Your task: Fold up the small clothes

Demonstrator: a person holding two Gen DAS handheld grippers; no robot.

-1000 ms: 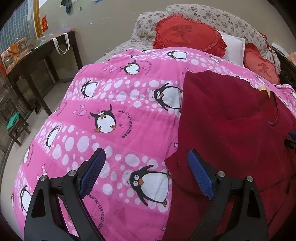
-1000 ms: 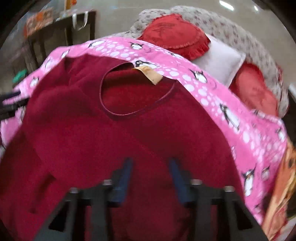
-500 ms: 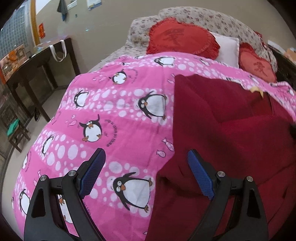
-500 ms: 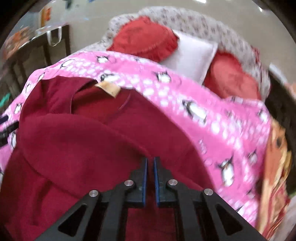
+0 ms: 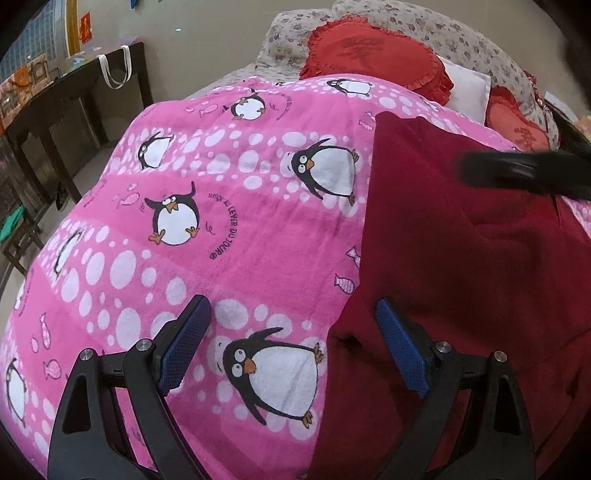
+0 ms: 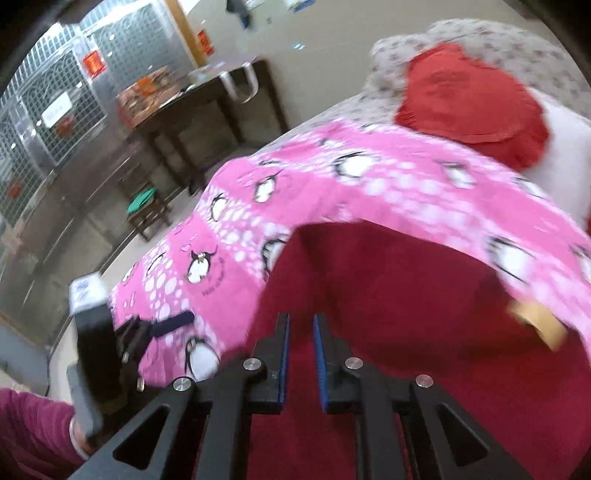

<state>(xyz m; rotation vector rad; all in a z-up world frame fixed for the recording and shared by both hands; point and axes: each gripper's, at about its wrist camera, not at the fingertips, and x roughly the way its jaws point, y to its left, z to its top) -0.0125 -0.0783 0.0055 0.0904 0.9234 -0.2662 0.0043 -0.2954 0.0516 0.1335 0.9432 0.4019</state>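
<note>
Lying on the pink penguin blanket (image 5: 207, 206) is the dark red sweater (image 5: 461, 266), fuzzy knit, w/ a rumpled fold ridge across the middle and a tan neck label (image 6: 539, 325) showing in the right wrist view. Left gripper (image 5: 291, 347) hangs wide open right over the sweater's left edge, one finger above blanket, other above fabric. Right gripper (image 6: 299, 362) is nearly closed w/ a narrow gap, low over the sweater; can't tell if it's pinching cloth, pic's blurry.

A dark wooden table (image 5: 74, 96) stands against the beige wall (image 5: 207, 33), beside glass-block windows (image 6: 48, 110).
</note>
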